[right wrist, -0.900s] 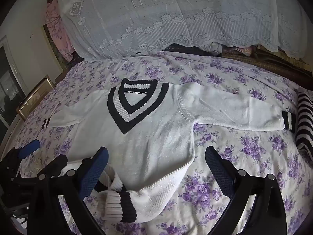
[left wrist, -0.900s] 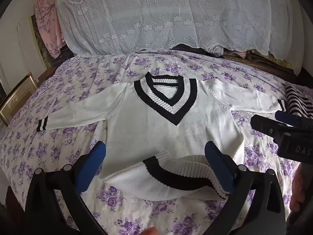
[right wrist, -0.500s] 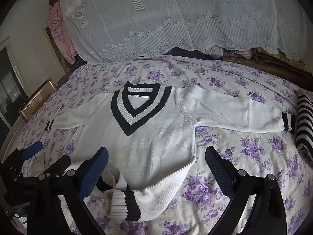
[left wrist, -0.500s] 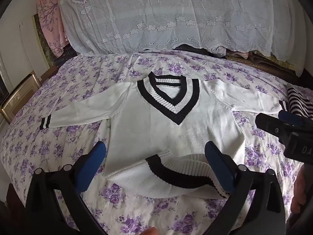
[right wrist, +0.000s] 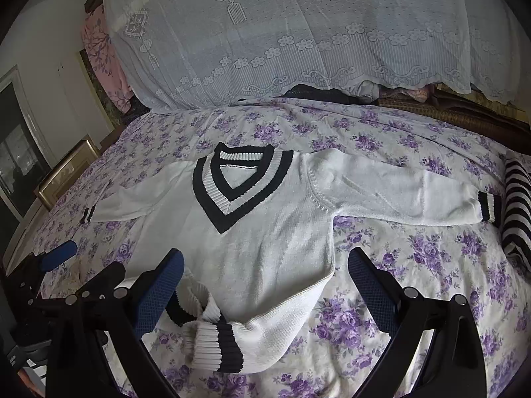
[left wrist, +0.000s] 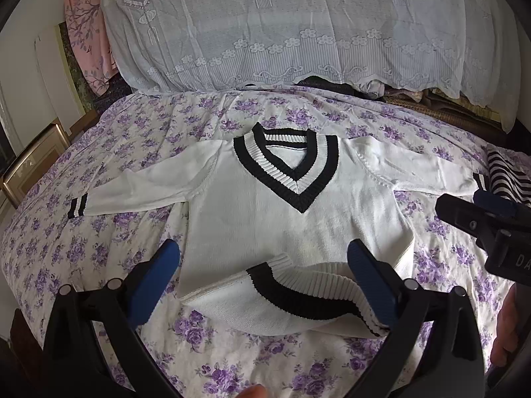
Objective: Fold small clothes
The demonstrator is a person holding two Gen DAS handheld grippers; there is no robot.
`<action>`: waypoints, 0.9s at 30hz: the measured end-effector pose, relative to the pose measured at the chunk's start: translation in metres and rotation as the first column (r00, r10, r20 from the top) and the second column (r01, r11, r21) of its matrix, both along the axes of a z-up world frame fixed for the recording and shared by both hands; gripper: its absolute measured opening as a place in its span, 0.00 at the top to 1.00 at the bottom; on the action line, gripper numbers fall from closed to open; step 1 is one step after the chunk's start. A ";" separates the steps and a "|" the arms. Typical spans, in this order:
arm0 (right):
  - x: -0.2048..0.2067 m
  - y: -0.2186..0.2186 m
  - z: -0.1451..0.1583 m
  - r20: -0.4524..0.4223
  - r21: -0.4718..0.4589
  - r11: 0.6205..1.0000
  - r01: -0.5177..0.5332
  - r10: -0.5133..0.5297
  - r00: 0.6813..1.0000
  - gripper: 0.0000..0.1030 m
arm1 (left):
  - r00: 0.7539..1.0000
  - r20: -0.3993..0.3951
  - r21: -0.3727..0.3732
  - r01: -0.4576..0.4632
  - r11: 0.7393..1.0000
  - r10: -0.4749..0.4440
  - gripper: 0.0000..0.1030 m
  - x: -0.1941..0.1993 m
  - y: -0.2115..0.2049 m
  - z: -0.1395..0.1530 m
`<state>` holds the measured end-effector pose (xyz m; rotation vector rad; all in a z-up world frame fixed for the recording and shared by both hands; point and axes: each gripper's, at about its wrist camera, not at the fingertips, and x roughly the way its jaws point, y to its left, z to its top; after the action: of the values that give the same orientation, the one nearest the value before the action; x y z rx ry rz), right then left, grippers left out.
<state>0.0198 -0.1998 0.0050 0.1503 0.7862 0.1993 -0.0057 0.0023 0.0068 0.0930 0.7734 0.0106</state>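
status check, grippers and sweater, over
Left gripper open, empty. Right gripper open, empty. White V-neck sweater flat on floral bedspread, sleeves out, hem flipped up. Striped garment touching right cuff.

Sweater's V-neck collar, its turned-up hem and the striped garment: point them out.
V-neck collar (left wrist: 300, 204): left wrist view, tip of the V.
Turned-up hem (left wrist: 298, 301): left wrist view, black band.
Striped garment (right wrist: 517, 205): right wrist view, visible edge.

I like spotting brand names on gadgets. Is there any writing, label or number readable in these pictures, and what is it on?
"DA": white letters on the black body of the right gripper, cut off by the edge of the left wrist view.
No other text can be read; the sweater shows no label.
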 end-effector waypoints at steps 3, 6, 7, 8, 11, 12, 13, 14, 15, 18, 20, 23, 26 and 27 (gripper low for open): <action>-0.001 0.001 0.000 0.001 0.001 1.000 0.001 -0.001 1.000 0.03 | 1.000 0.001 -0.001 0.002 1.000 -0.002 0.04 0.000 0.001 0.000; -0.001 0.000 0.001 0.003 0.004 1.000 0.003 -0.003 1.000 0.03 | 1.000 0.006 0.002 -0.002 1.000 0.002 0.04 -0.001 0.001 0.001; -0.002 0.000 0.002 0.006 0.005 1.000 0.004 -0.004 1.000 0.03 | 1.000 0.011 0.005 -0.005 1.000 0.005 0.04 -0.001 0.001 0.002; -0.002 0.000 0.003 0.007 0.007 1.000 0.004 -0.004 1.000 0.03 | 1.000 0.015 0.010 -0.008 1.000 0.008 0.04 -0.001 0.001 0.002; -0.004 -0.001 0.005 0.014 0.009 1.000 0.006 -0.006 1.000 0.03 | 1.000 0.023 0.016 -0.017 1.000 0.016 0.04 -0.001 0.001 0.004; -0.004 -0.001 0.005 0.016 0.011 1.000 0.006 -0.006 1.000 0.03 | 1.000 0.023 0.015 -0.018 1.000 0.018 0.04 -0.001 0.001 0.004; -0.004 -0.001 0.005 0.018 0.011 1.000 0.006 -0.006 1.000 0.03 | 1.000 0.022 0.013 -0.019 1.000 0.019 0.04 0.000 0.001 0.003; -0.004 -0.001 0.005 0.017 0.011 1.000 0.006 -0.006 1.000 0.03 | 1.000 0.020 0.011 -0.020 1.000 0.020 0.04 0.000 0.001 0.003; -0.004 -0.001 0.005 0.017 0.011 1.000 0.006 -0.006 1.000 0.03 | 1.000 0.019 0.009 -0.021 1.000 0.020 0.04 0.001 0.001 0.003; -0.005 -0.001 0.005 0.018 0.011 1.000 0.006 -0.007 1.000 0.03 | 1.000 0.019 0.009 -0.020 1.000 0.020 0.04 0.001 0.002 0.003; -0.005 -0.001 0.005 0.018 0.011 1.000 0.006 -0.006 1.000 0.03 | 1.000 0.019 0.009 -0.020 1.000 0.020 0.04 0.001 0.002 0.003; -0.005 -0.001 0.005 0.018 0.011 1.000 0.006 -0.006 1.000 0.03 | 1.000 0.018 0.008 -0.020 1.000 0.020 0.04 0.002 0.002 0.003; -0.005 -0.001 0.005 0.018 0.011 1.000 0.006 -0.006 1.000 0.03 | 1.000 0.019 0.010 -0.020 1.000 0.020 0.04 0.001 0.002 0.003; -0.005 -0.001 0.005 0.018 0.011 1.000 0.006 -0.006 1.000 0.03 | 1.000 0.018 0.009 -0.020 1.000 0.020 0.04 0.001 0.002 0.003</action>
<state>0.0147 -0.2006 0.0102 0.1609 0.7665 0.1991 -0.0043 0.0042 0.0096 0.0942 0.7559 0.0338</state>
